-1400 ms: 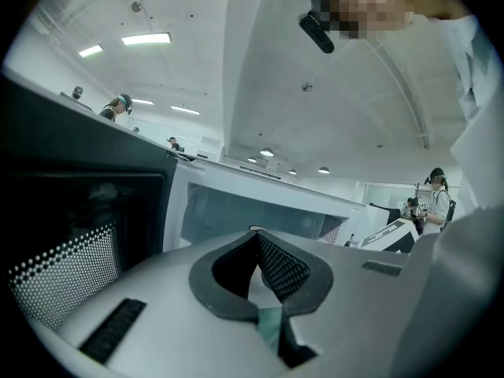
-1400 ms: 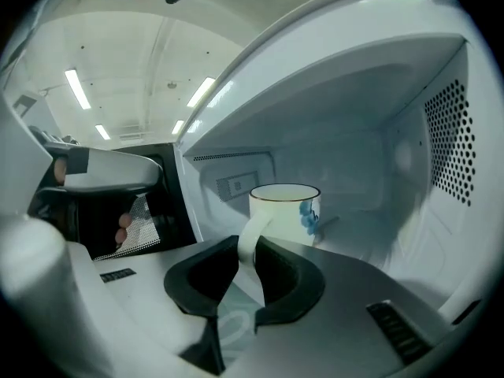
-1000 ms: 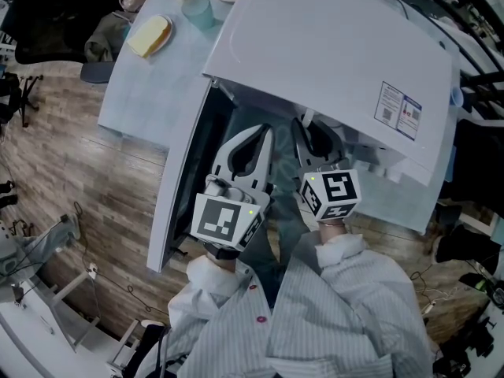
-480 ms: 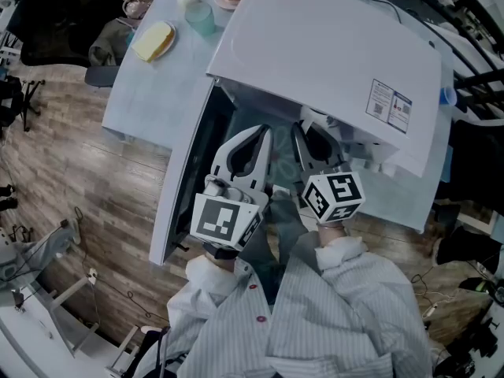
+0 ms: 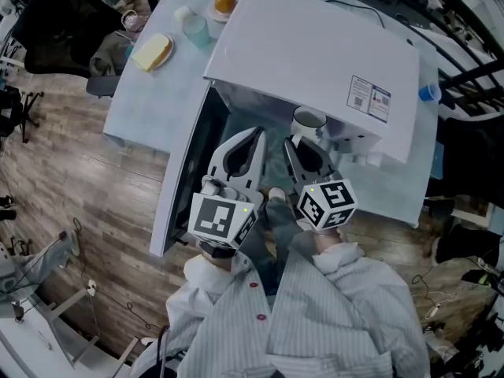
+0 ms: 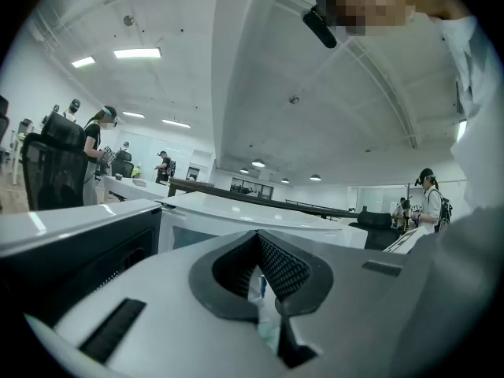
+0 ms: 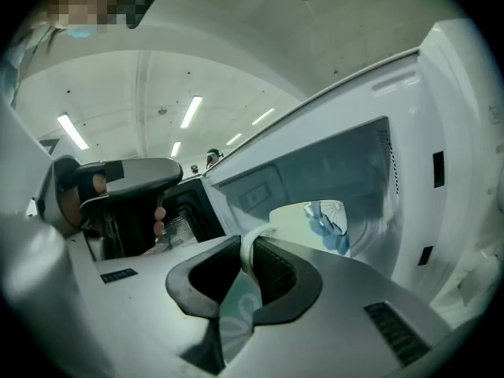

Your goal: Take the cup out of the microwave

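The white microwave [image 5: 315,53] stands on a pale table, its door [image 5: 185,172] swung open to the left. A white cup [image 5: 309,120] with a blue pattern [image 7: 315,223] shows at the mouth of the cavity, just under the microwave's front edge. My right gripper [image 5: 298,144] is shut on the cup's handle, which sits between the dark pads [image 7: 248,262]. My left gripper [image 5: 256,136] hovers beside it in front of the open cavity, shut with nothing between its pads [image 6: 260,278].
On the table left of the microwave are a yellow piece of food on a plate [image 5: 152,51], a pale tumbler [image 5: 194,28] and an orange on a small plate [image 5: 224,4]. Wooden floor lies to the left. The open door hems in the left gripper's side.
The cup has come into sight at the cavity's mouth, drawn outward by the right gripper. The left gripper has hardly moved.
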The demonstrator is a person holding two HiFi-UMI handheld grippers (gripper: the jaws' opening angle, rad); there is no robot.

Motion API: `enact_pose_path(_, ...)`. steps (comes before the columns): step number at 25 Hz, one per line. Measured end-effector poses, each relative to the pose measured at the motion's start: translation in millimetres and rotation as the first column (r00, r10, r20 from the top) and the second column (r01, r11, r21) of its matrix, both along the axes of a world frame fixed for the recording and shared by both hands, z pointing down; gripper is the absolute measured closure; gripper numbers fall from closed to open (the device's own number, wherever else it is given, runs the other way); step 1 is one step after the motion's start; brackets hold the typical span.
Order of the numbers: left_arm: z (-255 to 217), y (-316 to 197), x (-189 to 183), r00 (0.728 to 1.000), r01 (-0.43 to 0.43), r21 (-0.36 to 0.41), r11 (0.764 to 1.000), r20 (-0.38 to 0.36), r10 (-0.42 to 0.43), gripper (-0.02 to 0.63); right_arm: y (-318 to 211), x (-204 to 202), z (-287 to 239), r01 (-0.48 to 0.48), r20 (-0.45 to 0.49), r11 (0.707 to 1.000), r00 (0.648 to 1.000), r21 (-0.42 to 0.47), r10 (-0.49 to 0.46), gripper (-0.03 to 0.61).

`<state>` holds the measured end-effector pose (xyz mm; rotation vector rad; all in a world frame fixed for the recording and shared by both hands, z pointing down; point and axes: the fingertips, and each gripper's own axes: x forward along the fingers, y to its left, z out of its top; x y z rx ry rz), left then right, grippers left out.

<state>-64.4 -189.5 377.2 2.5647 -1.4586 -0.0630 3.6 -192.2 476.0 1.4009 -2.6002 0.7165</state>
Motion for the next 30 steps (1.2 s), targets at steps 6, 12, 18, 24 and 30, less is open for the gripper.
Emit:
enact_pose_path(6,-15,7,0,1.0,-0.005,0.017,1.0,-0.017,0.005,0.604,24,-2,-15,0.019,0.013,1.0,1.0,0.001,-0.019,0.506)
enact_pose_path(12,-32,18,3,0.999,-0.01,0.038,0.999,-0.039,0.012,0.604,45,-8,-41,0.058,0.046,0.998,0.997,0.012,-0.059,0.506)
enact_pose_path(18,-39,32,13,0.998,-0.049,0.05,0.998,-0.044,0.051,0.604,65,-12,-68,0.103,0.07,0.994,0.992,0.035,-0.105,0.506)
enact_pose_path(24,-51,38,12,0.998,-0.055,0.075,0.996,-0.032,0.057,0.604,84,-10,-97,0.127,0.098,0.989,0.986,0.073,-0.133,0.506)
enact_pose_path(30,-59,39,12,0.998,-0.059,0.084,0.995,-0.03,0.061,0.604,93,-6,-132,0.148,0.118,0.98,0.979,0.132,-0.164,0.506)
